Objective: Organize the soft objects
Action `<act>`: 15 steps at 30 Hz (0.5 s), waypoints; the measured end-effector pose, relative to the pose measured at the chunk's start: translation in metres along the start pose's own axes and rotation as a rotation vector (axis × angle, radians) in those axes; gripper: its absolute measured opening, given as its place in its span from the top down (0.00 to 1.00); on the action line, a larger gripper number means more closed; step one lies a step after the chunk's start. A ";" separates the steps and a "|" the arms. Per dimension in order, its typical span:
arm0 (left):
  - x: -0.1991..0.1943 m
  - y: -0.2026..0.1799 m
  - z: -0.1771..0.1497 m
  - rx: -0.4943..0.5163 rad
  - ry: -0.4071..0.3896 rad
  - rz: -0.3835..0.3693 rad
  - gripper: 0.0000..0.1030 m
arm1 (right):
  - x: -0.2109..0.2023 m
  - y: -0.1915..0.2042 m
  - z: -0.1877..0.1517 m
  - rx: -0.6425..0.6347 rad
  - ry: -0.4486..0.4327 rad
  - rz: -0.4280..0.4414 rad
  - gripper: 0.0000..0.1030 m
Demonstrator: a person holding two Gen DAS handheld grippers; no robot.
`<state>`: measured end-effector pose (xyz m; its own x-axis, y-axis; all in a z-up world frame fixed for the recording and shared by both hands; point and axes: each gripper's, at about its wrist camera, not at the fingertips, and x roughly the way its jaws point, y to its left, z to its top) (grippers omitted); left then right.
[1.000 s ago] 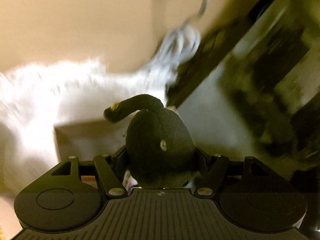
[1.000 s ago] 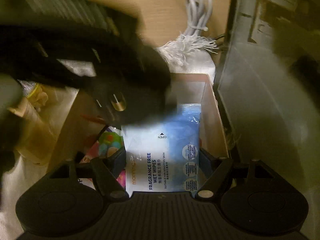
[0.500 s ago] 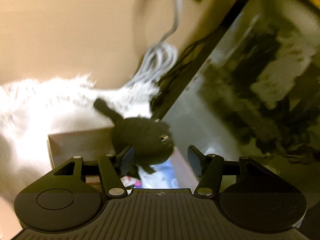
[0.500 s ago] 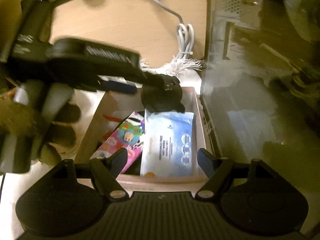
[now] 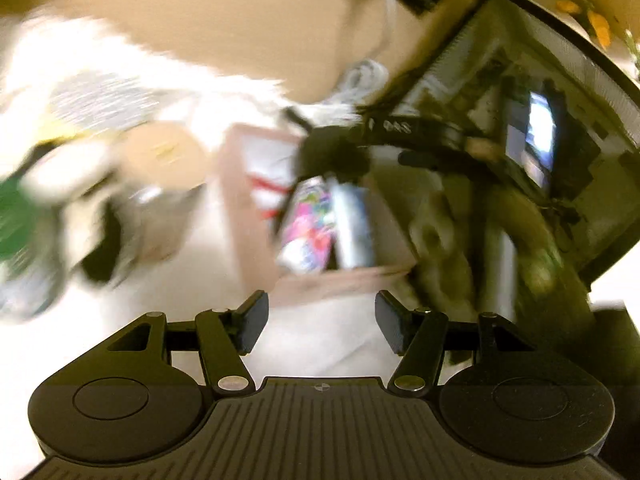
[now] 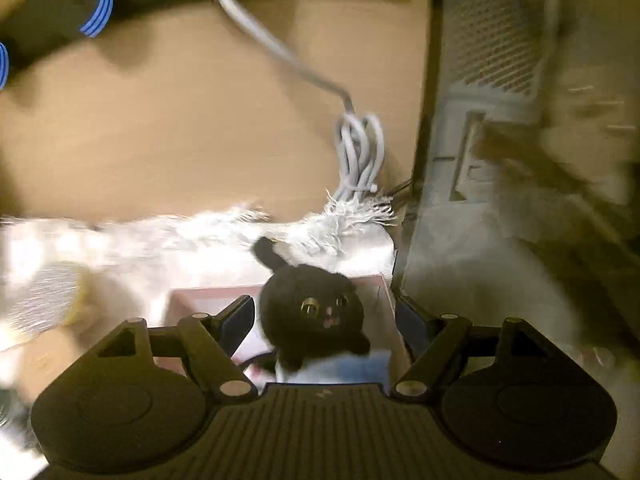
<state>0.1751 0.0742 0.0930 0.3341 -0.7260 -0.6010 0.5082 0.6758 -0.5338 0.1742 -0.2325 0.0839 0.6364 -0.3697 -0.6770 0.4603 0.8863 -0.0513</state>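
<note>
Now: black plush cat [image 6: 312, 316] resting in pink box [image 6: 208, 294], betw. the spread fingers of the right gripper [image 6: 324, 324].
Judged light, soft, squashy, not fragile & not slippery; best grip is across the round head, w/ pads compressing the pile. Looks: matte black fur, gold eyes, pink mouth, one ear up, sitting atop a blue wipes pack [image 6: 352, 368]. Right jaws wide, pads not pressing it. Left gripper [image 5: 318, 320] wide apart, empty, short of the box.

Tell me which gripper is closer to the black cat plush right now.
Right. The right gripper has the black cat plush sitting between its open jaws, over the pink box. The left gripper is back from the box, empty.
</note>
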 end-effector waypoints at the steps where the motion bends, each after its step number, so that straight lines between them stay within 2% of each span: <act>1: -0.013 0.004 -0.008 -0.015 -0.007 0.015 0.38 | 0.012 0.003 0.001 -0.005 0.026 -0.001 0.24; 4: -0.046 0.023 -0.030 -0.076 -0.036 0.067 0.38 | 0.040 0.008 -0.002 -0.028 0.089 -0.004 0.27; 5: -0.060 0.030 -0.036 -0.094 -0.055 0.087 0.38 | 0.041 0.007 -0.003 -0.027 0.093 0.013 0.36; 7: -0.079 0.039 -0.044 -0.116 -0.087 0.120 0.38 | 0.030 0.008 0.001 -0.026 0.091 0.012 0.38; 8: -0.088 0.045 -0.047 -0.133 -0.105 0.134 0.38 | 0.016 0.006 0.004 -0.017 0.063 0.019 0.39; 12: -0.112 0.062 -0.052 -0.193 -0.169 0.154 0.38 | -0.039 -0.009 0.014 0.053 -0.019 0.166 0.39; 13: -0.116 0.066 -0.054 -0.204 -0.181 0.156 0.38 | -0.047 -0.013 0.013 0.082 -0.014 0.201 0.38; 15: -0.121 0.072 -0.055 -0.226 -0.196 0.154 0.38 | -0.046 -0.027 0.002 0.183 0.053 0.276 0.38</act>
<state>0.1273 0.2178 0.0944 0.5508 -0.6086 -0.5711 0.2581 0.7749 -0.5769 0.1337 -0.2401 0.1183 0.7216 -0.1028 -0.6846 0.3814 0.8844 0.2692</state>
